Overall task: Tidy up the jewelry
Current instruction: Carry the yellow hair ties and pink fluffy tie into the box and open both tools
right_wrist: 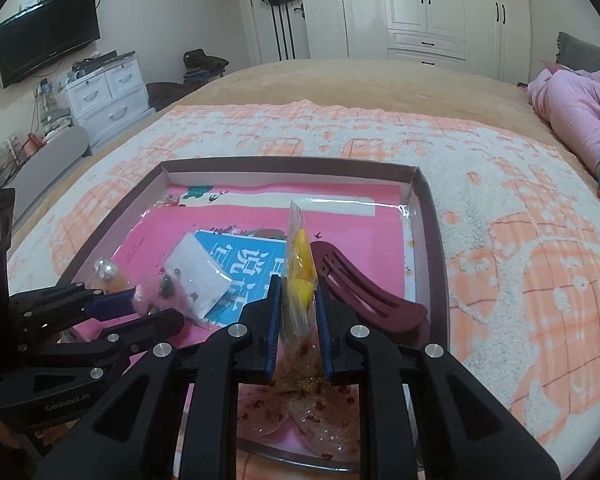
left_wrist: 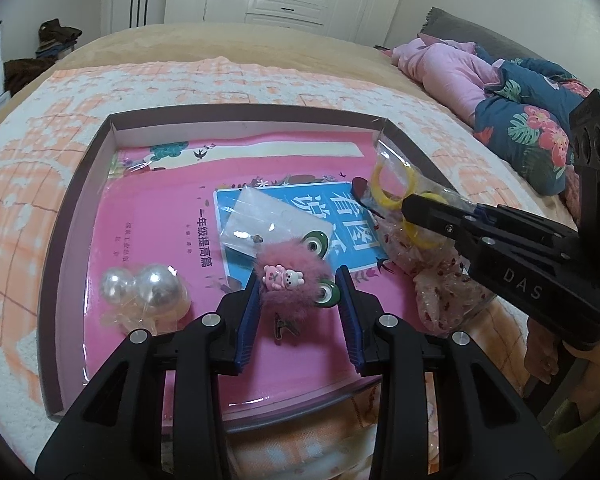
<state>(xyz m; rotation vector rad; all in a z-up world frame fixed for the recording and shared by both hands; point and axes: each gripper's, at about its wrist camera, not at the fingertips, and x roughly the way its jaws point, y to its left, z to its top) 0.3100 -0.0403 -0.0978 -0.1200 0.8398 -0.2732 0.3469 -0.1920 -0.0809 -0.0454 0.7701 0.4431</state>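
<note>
Fluffy pink pompom clip (left_wrist: 288,284), glossy pearls (left_wrist: 148,286) (clear crinkly plastic bag (right_wrist: 298,264)), matt cardboard tray (left_wrist: 76,184)

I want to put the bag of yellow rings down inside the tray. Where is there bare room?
Free: the pink book cover between the tray's left wall and the white card, above the pearls. Also the far strip along the back wall. Crowded: around the pink pompom, the maroon hair clip.

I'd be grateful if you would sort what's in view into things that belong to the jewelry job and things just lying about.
Belongs to the job:
- pink fluffy clip, in the left gripper
- bag of yellow rings, in the right gripper
- pearl pair
- earring card
- maroon hair clip
- box

Just lying about:
- pink book lining the box
- pink quilt
- television
</note>
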